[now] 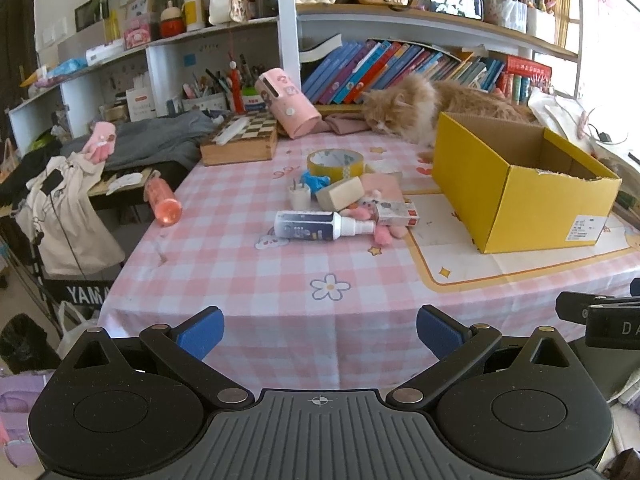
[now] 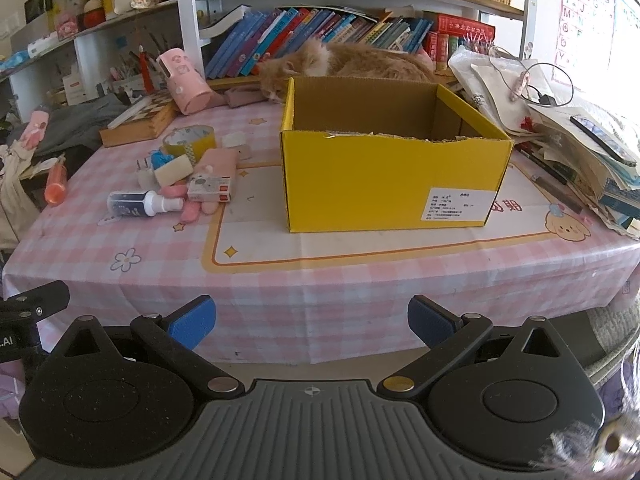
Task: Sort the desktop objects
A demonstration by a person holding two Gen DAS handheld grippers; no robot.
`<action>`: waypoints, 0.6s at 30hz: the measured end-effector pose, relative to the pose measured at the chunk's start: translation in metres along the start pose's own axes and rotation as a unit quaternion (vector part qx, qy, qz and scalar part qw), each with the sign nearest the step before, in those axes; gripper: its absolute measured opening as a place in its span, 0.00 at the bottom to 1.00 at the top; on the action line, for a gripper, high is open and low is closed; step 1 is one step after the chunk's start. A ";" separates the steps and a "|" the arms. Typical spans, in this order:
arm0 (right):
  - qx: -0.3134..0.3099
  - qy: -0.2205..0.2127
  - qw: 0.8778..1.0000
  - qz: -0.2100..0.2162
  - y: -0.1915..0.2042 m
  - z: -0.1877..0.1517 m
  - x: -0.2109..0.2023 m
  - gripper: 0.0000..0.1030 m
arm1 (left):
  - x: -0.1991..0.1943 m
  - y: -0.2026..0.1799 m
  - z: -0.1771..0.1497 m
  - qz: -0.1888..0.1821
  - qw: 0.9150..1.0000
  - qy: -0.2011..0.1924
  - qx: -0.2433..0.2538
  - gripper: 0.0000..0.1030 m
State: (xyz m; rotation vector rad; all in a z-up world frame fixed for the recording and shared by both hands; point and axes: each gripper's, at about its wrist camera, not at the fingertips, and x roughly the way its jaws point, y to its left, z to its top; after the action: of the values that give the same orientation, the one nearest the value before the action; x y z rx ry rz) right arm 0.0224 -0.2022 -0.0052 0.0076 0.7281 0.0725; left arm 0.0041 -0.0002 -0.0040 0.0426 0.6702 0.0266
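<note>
A pile of small objects lies on the pink checked tablecloth (image 1: 248, 264): a white spray bottle (image 1: 320, 226) on its side, a roll of yellow tape (image 1: 335, 162), a beige block (image 1: 340, 193), a small card box (image 1: 396, 213) and pink plush pieces (image 1: 385, 235). An open yellow cardboard box (image 2: 392, 168) stands to their right, with nothing visible inside. My left gripper (image 1: 320, 332) hangs open before the table's front edge, well short of the pile. In the right wrist view the right gripper (image 2: 311, 320) is open too, in front of the box. Neither holds anything.
An orange cat (image 2: 344, 62) lies behind the yellow box. A chessboard box (image 1: 242, 140), a pink cylinder (image 1: 288, 104) and an orange bottle (image 1: 162, 198) sit at the back left. Papers and a phone (image 2: 600, 140) are stacked on the right. Bookshelves (image 1: 400, 66) rise behind.
</note>
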 end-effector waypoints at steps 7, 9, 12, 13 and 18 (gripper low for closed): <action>0.000 0.000 1.000 -0.001 0.001 0.001 0.000 1.00 | -0.001 -0.001 0.001 -0.003 1.000 -0.002 0.004 1.00; 0.000 0.000 1.000 -0.001 0.000 0.001 0.000 1.00 | -0.001 -0.001 0.001 -0.002 1.000 -0.002 0.003 1.00; -0.001 -0.001 1.000 -0.001 0.001 0.001 0.000 1.00 | -0.001 -0.001 0.001 -0.003 1.000 -0.001 0.003 1.00; -0.001 -0.001 1.000 -0.001 0.001 0.001 0.000 1.00 | -0.001 -0.001 0.001 -0.002 1.000 -0.001 0.003 1.00; 0.000 0.000 1.000 -0.001 0.001 0.001 0.000 1.00 | -0.001 -0.001 0.001 -0.003 1.000 -0.001 0.004 1.00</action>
State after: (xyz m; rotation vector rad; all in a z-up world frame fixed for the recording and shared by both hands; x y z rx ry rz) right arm 0.0229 -0.2012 -0.0041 0.0067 0.7276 0.0714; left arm 0.0041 -0.0010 -0.0028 0.0479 0.6688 0.0192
